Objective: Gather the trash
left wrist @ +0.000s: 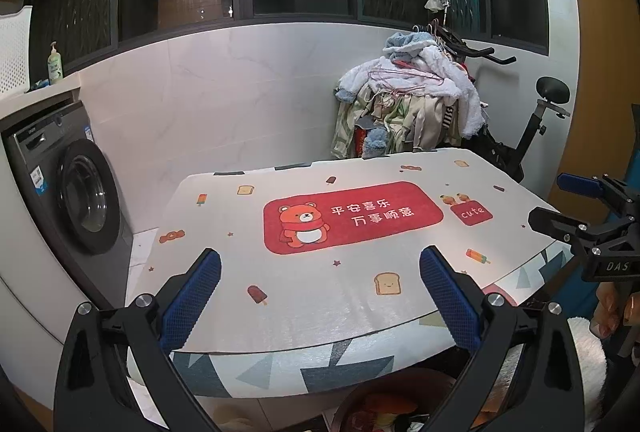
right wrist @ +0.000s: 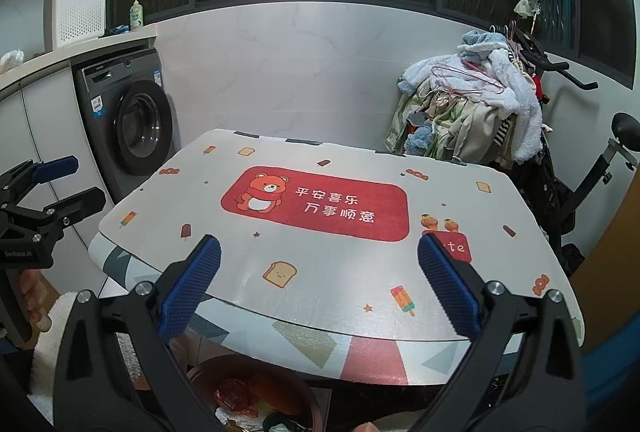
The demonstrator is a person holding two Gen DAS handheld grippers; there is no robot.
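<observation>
We hold both grippers, left point(left wrist: 320, 296) and right point(right wrist: 319, 286), with jaws apart and empty over the near edge of the mat point(left wrist: 304, 296). No trash shows on it; wrappers point(right wrist: 236, 398) already lie in the bin point(right wrist: 200, 372) below that edge, so we judge collecting nearly done.

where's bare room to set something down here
The whole mat on the table is bare, from the near edge past the red bear panel to the wall side. It is crowded beyond the far right corner, at the clothes pile, and below the near edge, at the bin.
</observation>
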